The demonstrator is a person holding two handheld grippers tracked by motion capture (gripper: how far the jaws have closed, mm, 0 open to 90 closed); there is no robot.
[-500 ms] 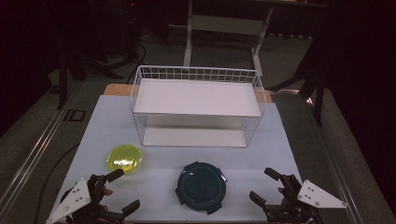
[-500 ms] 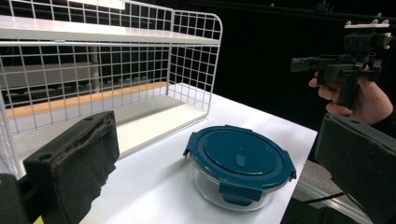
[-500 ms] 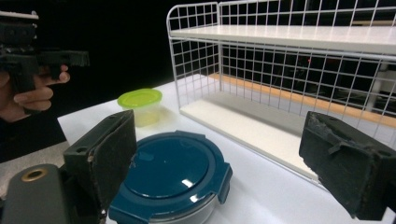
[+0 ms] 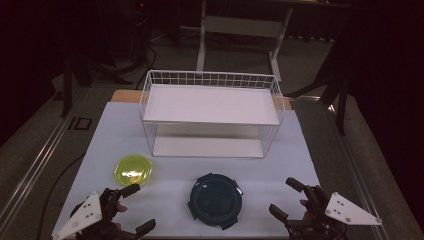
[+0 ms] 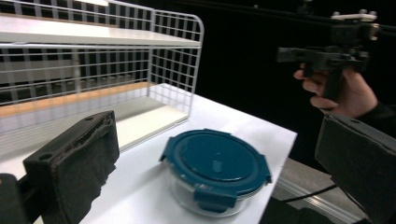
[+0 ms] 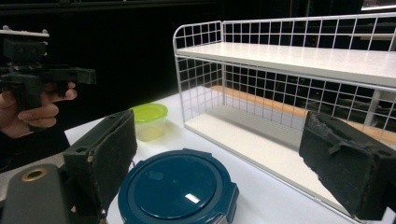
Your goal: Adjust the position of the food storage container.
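A round teal-lidded container (image 4: 216, 200) sits on the white tabletop (image 4: 305, 155) near the front edge, between my two grippers. My left gripper (image 4: 138, 209) stands open to its left, my right gripper (image 4: 284, 197) open to its right, and neither touches it. A small container with a yellow-green lid (image 4: 133, 169) rests just beyond the left gripper. In the left gripper view the teal container (image 5: 215, 170) lies ahead between the wide-apart jaws. In the right gripper view the teal container (image 6: 175, 186) lies low between the jaws, with the yellow container (image 6: 149, 120) behind it.
A white wire rack (image 4: 210, 115) with an upper and a lower shelf stands across the middle of the table, both shelves bare. The floor around the table is dark, with a stand's legs behind.
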